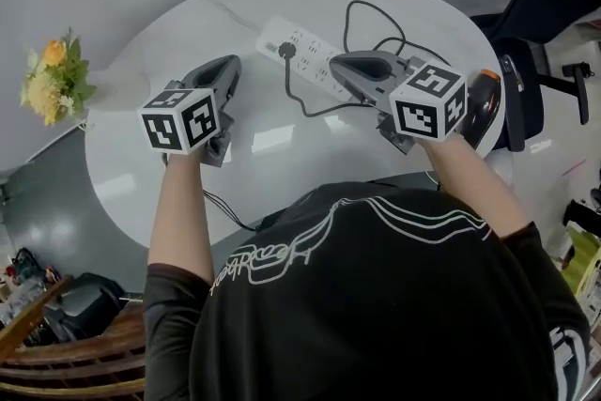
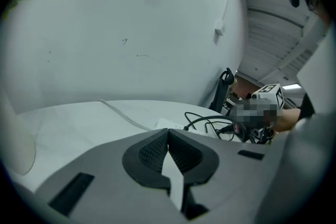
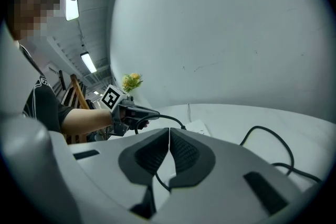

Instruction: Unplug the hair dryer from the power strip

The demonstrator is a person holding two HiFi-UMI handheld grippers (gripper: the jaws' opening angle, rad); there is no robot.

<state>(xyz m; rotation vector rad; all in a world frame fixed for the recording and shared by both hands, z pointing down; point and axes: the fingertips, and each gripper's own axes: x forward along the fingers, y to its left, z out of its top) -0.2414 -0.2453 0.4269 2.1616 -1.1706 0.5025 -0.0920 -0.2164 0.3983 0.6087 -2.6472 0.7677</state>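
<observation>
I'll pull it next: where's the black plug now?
Head view: the black plug sits near the left end of the white power strip, at the table's far side.

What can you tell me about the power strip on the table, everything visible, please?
The power strip is a long, white, plastic-looking bar lying flat and diagonally on the far part of the round white table. Sockets run along its top; a black plug sits in one near its left end, its black cable trailing towards the person. A pale cord seems to leave that end. The right gripper, jaws together, hangs over its right part.
</observation>
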